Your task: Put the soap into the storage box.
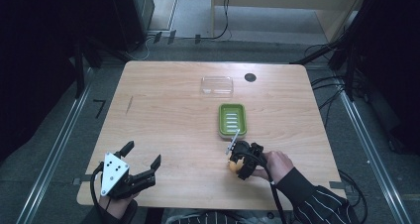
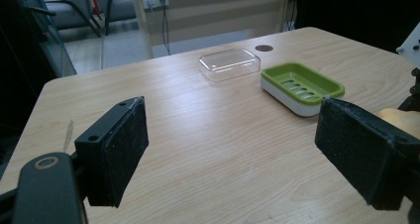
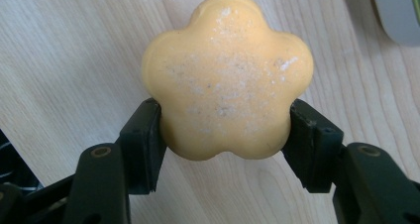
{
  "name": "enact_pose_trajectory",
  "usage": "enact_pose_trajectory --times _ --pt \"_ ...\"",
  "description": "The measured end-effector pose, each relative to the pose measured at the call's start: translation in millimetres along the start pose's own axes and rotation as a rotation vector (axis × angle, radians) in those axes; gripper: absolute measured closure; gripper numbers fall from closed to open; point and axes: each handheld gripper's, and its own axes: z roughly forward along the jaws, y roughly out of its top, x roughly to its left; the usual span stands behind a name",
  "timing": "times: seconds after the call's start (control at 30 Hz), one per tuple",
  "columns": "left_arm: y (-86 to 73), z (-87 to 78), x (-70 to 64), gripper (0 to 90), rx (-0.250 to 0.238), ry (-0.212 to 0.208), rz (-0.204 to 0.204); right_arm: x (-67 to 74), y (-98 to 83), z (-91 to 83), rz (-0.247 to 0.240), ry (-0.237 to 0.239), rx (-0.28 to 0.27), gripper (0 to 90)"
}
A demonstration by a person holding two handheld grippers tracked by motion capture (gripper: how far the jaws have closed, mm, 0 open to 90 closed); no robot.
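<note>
Right tongs (image 3: 225, 130) grip the flower-shaped yellow soap (image 3: 227, 78) at lower right of the high view, left tongs (image 1: 143, 160) idle wide at lower left, so I'd lift it level and lower it flat into the green soap dish (image 1: 232, 120) just above.

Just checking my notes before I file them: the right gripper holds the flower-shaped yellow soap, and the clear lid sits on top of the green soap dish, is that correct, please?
Not quite. The right gripper does hold the soap, but the clear lid lies on the table apart from the green soap dish, as the high view shows.
</note>
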Motion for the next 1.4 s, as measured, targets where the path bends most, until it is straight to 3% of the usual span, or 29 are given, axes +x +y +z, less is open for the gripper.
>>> enact_pose_trajectory --times 0.77,1.4 --pt "0.0 0.2 0.1 13.7 0.002 0.0 0.0 -26.3 -14.4 -9.3 0.093 -0.047 -0.007 39.8" --pt "-0.1 0.2 0.0 13.7 -0.002 0.001 -0.005 -37.4 -17.1 -15.6 0.124 -0.073 -0.034 39.8"
